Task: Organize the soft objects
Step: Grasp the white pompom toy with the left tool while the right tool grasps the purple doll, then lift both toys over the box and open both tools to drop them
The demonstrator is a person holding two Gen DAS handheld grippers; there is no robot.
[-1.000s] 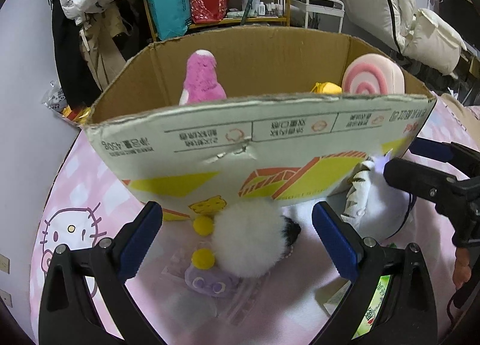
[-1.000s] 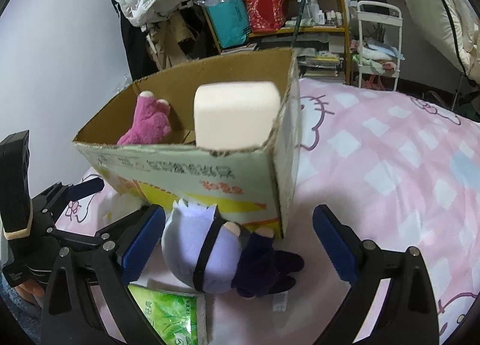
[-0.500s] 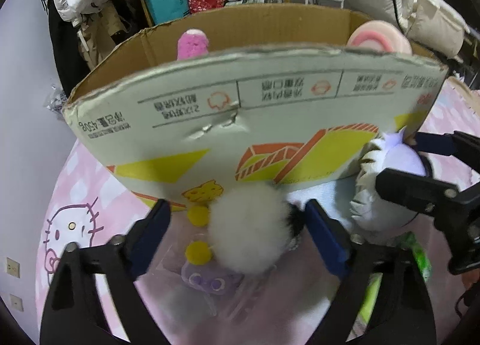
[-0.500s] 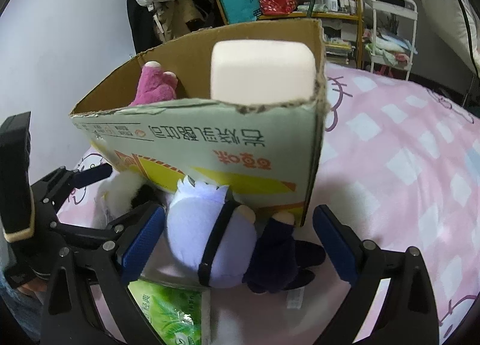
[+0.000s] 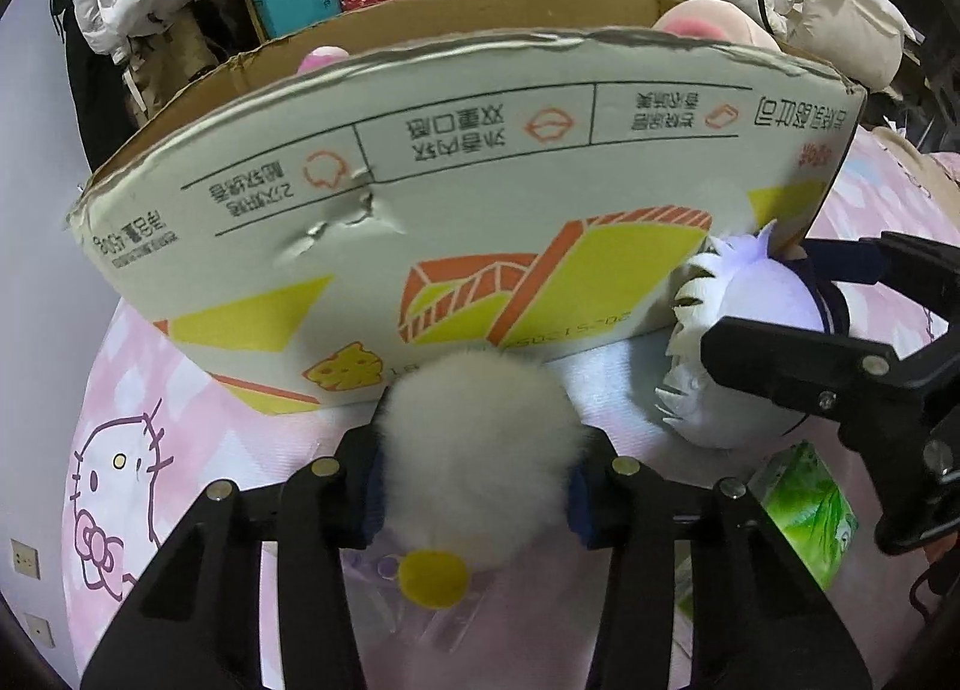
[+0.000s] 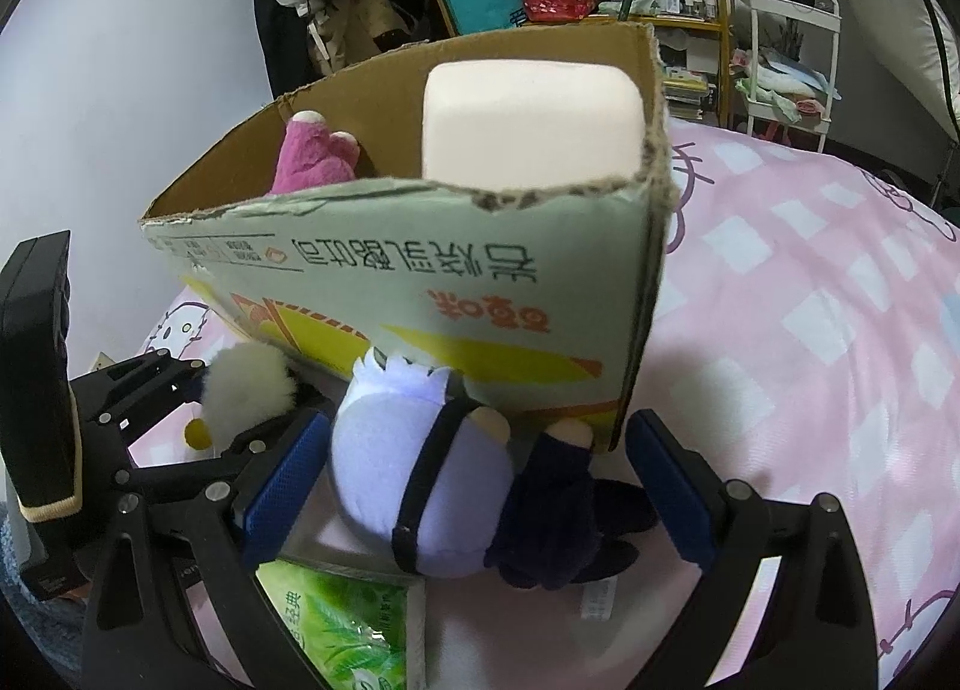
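Here, white fluffy pompom (image 5: 477, 438) is pinched by left gripper (image 5: 474, 495), just in front of cardboard box (image 5: 480, 198) w/ upside-down Chinese print; "20-S1202" partly legible. Right gripper (image 6: 480, 486) is spread around purple plush doll (image 6: 414, 474), pads not touching.

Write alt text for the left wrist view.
The left gripper is shut on a white pompom lying on a pink bedspread against a cardboard box. To the right, the right gripper's arm crosses a lavender plush doll, with a green packet below it.
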